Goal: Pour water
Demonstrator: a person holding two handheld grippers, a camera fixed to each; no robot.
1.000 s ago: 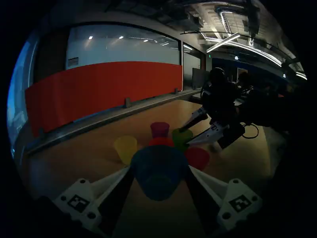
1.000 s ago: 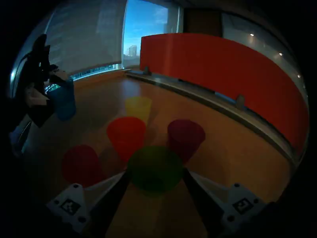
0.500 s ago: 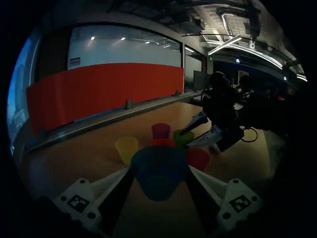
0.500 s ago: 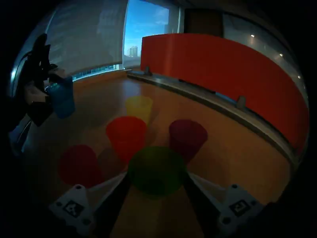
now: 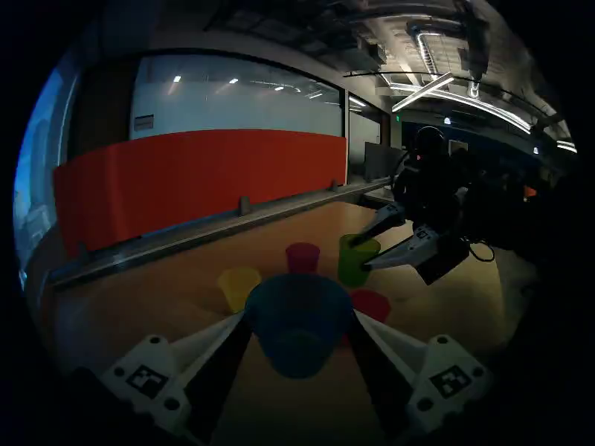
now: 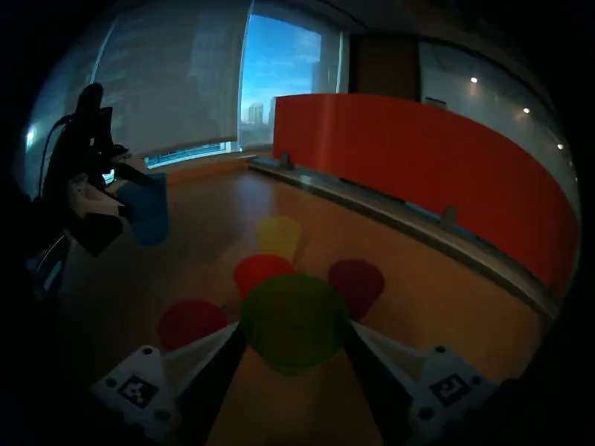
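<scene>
Both aloft: left hand-held gripper tight around blue cup, right hand-held gripper tight around green cup.

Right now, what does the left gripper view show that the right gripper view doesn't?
Left gripper view: ceiling lights, with the blue cup close up. Right gripper view: a window with sky, with the green cup close up. Both: the red panel, the table, the yellow cup and both held cups.
</scene>
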